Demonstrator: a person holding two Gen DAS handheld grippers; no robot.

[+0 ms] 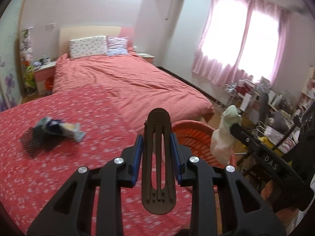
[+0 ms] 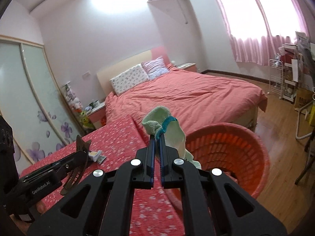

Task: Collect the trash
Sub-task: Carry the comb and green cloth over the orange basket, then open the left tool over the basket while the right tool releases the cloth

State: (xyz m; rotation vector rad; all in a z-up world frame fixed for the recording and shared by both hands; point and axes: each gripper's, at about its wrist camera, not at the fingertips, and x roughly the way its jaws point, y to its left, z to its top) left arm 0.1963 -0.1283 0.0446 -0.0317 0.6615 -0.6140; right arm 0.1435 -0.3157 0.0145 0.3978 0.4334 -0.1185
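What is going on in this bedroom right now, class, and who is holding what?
A person is collecting items with two handheld grippers. The left gripper is shut on a brown hair clip. The right gripper is shut on a pale green sock, held beside the orange basket. Wrappers and a black net still lie on the red floral cloth.

The left hand-held gripper (image 1: 157,137) squeezes something dark between its 2 fingers. The right hand-held gripper (image 2: 157,137) pinches something soft and green.
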